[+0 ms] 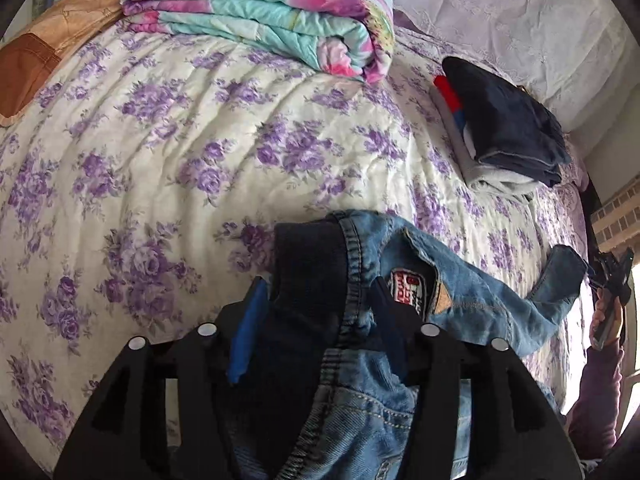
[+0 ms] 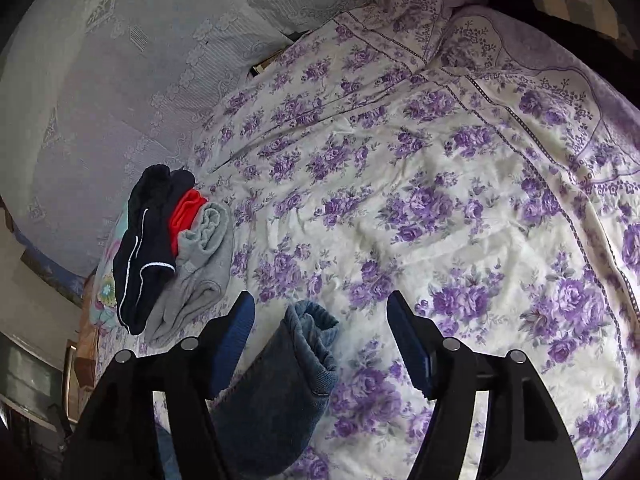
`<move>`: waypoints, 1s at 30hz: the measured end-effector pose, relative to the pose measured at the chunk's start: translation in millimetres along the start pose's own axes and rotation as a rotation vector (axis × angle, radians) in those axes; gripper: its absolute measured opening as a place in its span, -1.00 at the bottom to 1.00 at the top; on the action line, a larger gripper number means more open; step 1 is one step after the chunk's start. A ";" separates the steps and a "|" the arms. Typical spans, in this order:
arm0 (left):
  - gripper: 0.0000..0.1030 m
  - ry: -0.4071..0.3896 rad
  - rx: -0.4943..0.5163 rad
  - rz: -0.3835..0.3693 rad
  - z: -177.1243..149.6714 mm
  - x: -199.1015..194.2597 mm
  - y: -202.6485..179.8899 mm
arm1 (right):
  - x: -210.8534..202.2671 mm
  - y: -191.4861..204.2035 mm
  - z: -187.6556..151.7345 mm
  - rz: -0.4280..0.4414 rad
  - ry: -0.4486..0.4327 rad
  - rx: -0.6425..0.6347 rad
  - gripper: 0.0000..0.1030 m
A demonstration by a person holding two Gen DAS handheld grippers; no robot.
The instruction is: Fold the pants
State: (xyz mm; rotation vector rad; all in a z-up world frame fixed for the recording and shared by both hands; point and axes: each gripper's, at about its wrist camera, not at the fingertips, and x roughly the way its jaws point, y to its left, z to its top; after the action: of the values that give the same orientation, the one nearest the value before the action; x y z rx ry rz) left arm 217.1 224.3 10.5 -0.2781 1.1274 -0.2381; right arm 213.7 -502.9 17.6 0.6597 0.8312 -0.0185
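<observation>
Blue jeans (image 1: pixel 460 292) with a dark ribbed waistband lie bunched on the flowered bedspread. My left gripper (image 1: pixel 316 300) is shut on the waistband, fabric bulging between the blue pads. A leg stretches right to my right gripper (image 1: pixel 612 276), seen small at the bed's right edge. In the right wrist view my right gripper (image 2: pixel 320 316) is open, jaws wide apart, with the leg hem (image 2: pixel 308 344) lying loose between them, not pinched.
A pile of folded clothes (image 1: pixel 512 128) (dark, red, grey) sits at the right of the bed, also in the right wrist view (image 2: pixel 160 248). A folded floral quilt (image 1: pixel 280 16) lies at the far side. White lace pillows (image 2: pixel 120 80) line the headboard.
</observation>
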 end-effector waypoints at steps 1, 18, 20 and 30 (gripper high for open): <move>0.14 0.022 0.017 -0.013 -1.3 4.3 -2.4 | -0.9 -10.5 -4.3 -0.006 0.033 0.029 0.34; -0.53 -0.068 -0.055 -0.116 1.9 19.5 -4.0 | 15.5 60.2 -75.8 0.509 0.292 0.249 -0.82; -0.55 -0.112 -0.090 -0.140 1.0 10.3 4.3 | 26.9 83.7 -49.8 0.500 0.234 0.272 -0.80; -0.54 -0.249 -0.123 -0.027 -4.3 -21.2 11.9 | 41.2 111.8 -0.6 -0.025 -0.035 -0.095 0.47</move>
State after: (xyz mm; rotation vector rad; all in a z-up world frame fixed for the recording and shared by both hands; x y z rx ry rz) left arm 205.0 242.0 22.9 -0.4200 0.8933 -0.1531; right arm 271.2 -403.3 48.7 0.5581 0.8018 -0.0134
